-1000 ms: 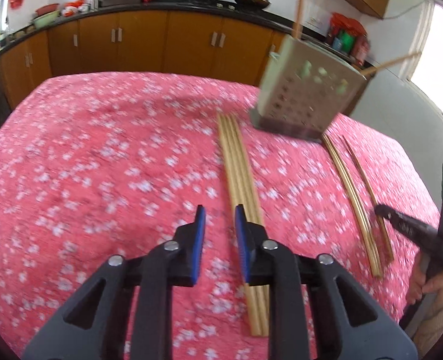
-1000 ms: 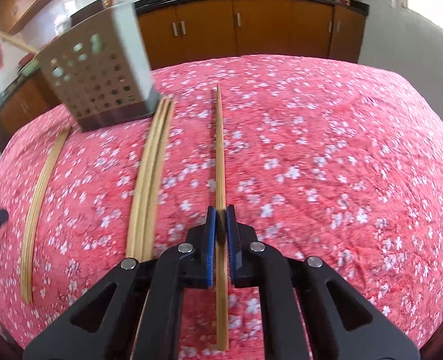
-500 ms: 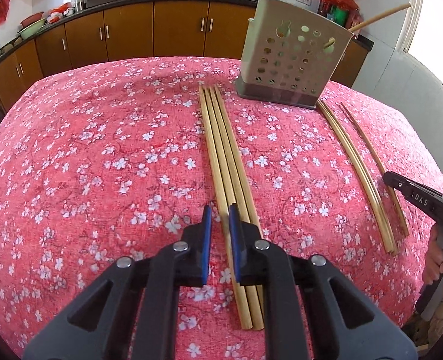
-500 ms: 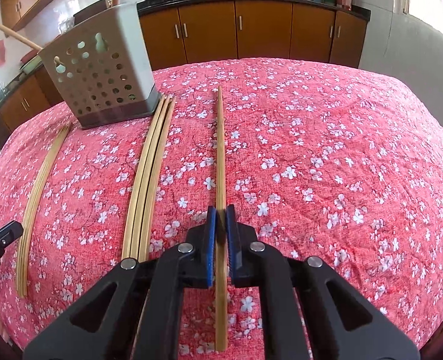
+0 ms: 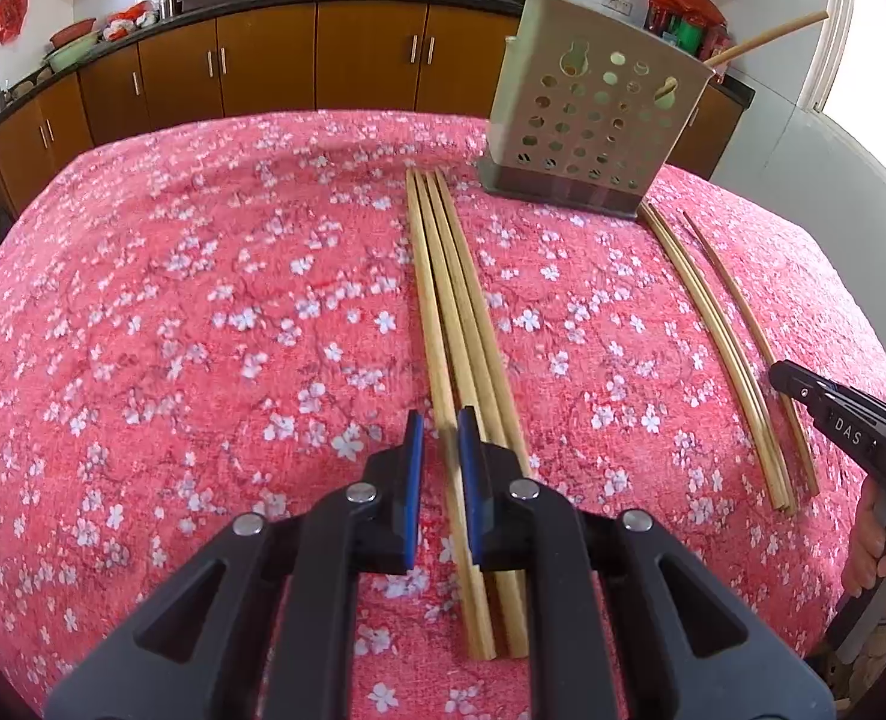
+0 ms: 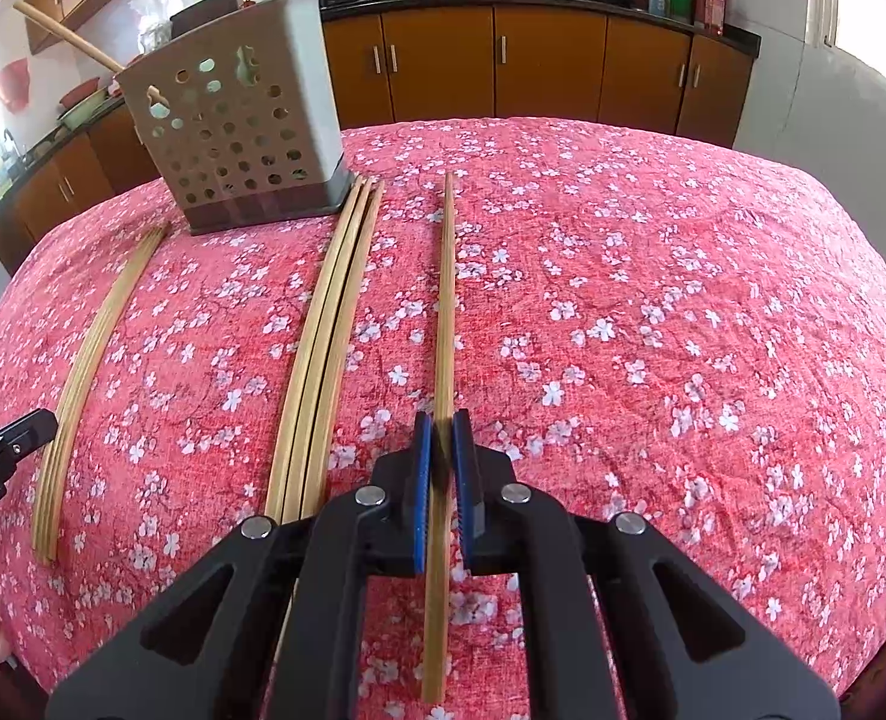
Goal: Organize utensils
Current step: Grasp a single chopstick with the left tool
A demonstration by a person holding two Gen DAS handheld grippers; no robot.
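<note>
Three wooden chopsticks [image 5: 467, 312] lie side by side on the red flowered cloth [image 5: 203, 330]. My left gripper [image 5: 440, 423] is shut on the leftmost chopstick [image 5: 425, 276] near its close end. My right gripper [image 6: 443, 426] is shut on a single chopstick [image 6: 446, 300], which still rests along the cloth. A beige perforated utensil holder [image 5: 587, 120] stands at the far side, with chopsticks sticking out of its top. In the right wrist view the holder [image 6: 233, 132] is at the upper left, and another bundle [image 6: 335, 312] lies left of the held stick.
A further bundle of chopsticks [image 5: 719, 348] lies right of the holder. Wooden kitchen cabinets [image 5: 263, 72] and a dark counter with pans run behind the table. The cloth drops away at the table's rounded edges. A person's hand [image 5: 881, 546] holds the right tool.
My left gripper has come forward and down over the three chopsticks, and its jaws have closed onto the leftmost one. The right gripper has kept its hold on the single chopstick.
</note>
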